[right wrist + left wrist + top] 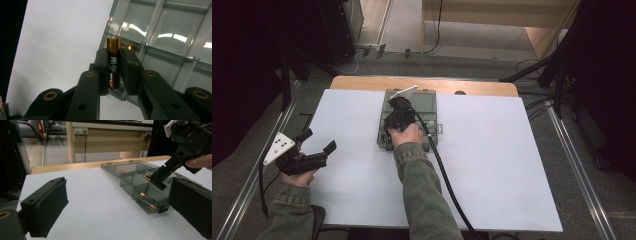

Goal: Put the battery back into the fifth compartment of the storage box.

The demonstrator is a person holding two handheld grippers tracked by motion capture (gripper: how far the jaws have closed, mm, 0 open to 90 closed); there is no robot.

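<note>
Right now the black-and-gold cylindrical battery (113, 62) sits clamped between the two pads of the right gripper (398, 116), its long axis running along the jaws so that the gold cap pokes out past the fingertips. That axis is what the coming move seems to turn on: the cap points down toward the translucent grey plastic compartment box (432, 100), which lies near the far edge of the white table (512, 165), about midway along it. In the left gripper view the right gripper hangs over the near end of the box with the battery (149, 178) tilted down into one of the cells. A second gold-tipped battery (129, 46) lies in a cell just beyond the held one. The left gripper (314, 140) stands well apart near the table's left edge, its jaws spread wide on nothing, so the right hand is plainly the nearer one.
</note>
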